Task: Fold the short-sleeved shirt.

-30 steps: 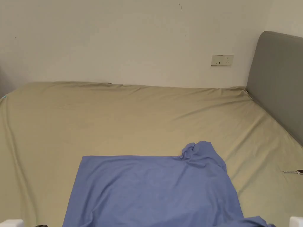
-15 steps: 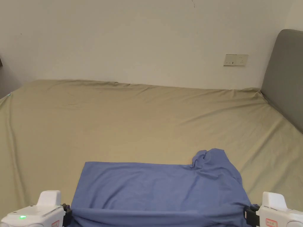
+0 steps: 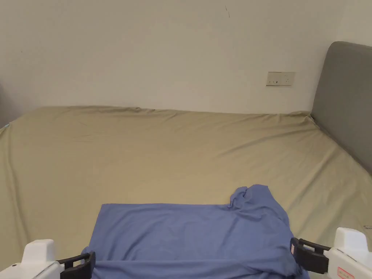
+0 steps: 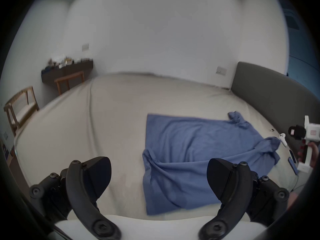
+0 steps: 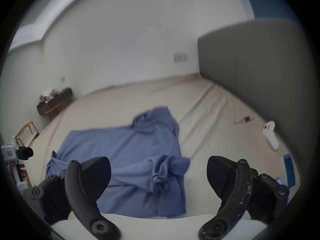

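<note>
The blue short-sleeved shirt (image 3: 189, 236) lies spread on the tan bed sheet (image 3: 163, 152), smooth on the left and bunched at its far right corner (image 3: 247, 194). A crumpled sleeve (image 5: 164, 172) sits at its near right side. My left gripper (image 3: 89, 264) is at the shirt's near left edge, jaws apart. At the near right edge my right gripper (image 3: 295, 252) also stands open. The left gripper (image 4: 158, 165) and the right gripper (image 5: 158, 164) each have nothing between their jaws, with the shirt (image 4: 190, 148) lying beyond them.
A grey headboard (image 3: 345, 101) bounds the bed on the right, below a wall socket (image 3: 280, 78). A white handheld device (image 5: 271, 136) and a phone (image 5: 289, 169) lie on the bed right of the shirt. A wooden chair (image 4: 20, 108) and a dark shelf (image 4: 67, 70) stand left.
Half a second ago both grippers held the shirt's near edge taut between them. Now both have let go and stand open, and the near edge lies on the bed.
</note>
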{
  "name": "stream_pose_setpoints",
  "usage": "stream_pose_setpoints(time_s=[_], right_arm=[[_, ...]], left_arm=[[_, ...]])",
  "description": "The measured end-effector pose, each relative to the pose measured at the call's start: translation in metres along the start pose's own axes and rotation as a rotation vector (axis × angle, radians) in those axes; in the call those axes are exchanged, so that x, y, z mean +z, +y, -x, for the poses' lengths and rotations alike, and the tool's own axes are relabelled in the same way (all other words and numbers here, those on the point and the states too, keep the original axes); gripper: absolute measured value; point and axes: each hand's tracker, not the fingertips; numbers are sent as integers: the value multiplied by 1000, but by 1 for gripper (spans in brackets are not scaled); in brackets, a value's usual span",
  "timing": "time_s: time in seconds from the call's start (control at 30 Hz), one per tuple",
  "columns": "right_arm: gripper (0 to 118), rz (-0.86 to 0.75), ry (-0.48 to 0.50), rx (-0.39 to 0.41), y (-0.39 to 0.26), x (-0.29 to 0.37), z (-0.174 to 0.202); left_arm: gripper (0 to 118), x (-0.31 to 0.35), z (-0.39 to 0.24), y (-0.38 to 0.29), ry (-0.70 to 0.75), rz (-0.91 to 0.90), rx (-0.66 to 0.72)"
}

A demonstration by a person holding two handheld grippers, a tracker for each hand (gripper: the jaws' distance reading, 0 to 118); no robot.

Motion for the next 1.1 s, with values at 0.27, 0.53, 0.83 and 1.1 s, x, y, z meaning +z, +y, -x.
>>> stream_pose_setpoints(time_s=[0.27, 0.53, 0.83, 1.1], right_arm=[[2, -101, -39, 39, -40, 166, 3], [1, -41, -69, 53, -83, 177, 12], [1, -30, -25, 13, -74, 175, 17], [1, -9, -45, -25, -76, 169, 4]], left_arm=[[0, 145, -5, -47, 22, -152, -92], [0, 120, -6, -73, -38, -51, -90], [118, -5, 11, -81, -21, 191, -7], [101, -47, -1, -86, 19, 316, -24]])
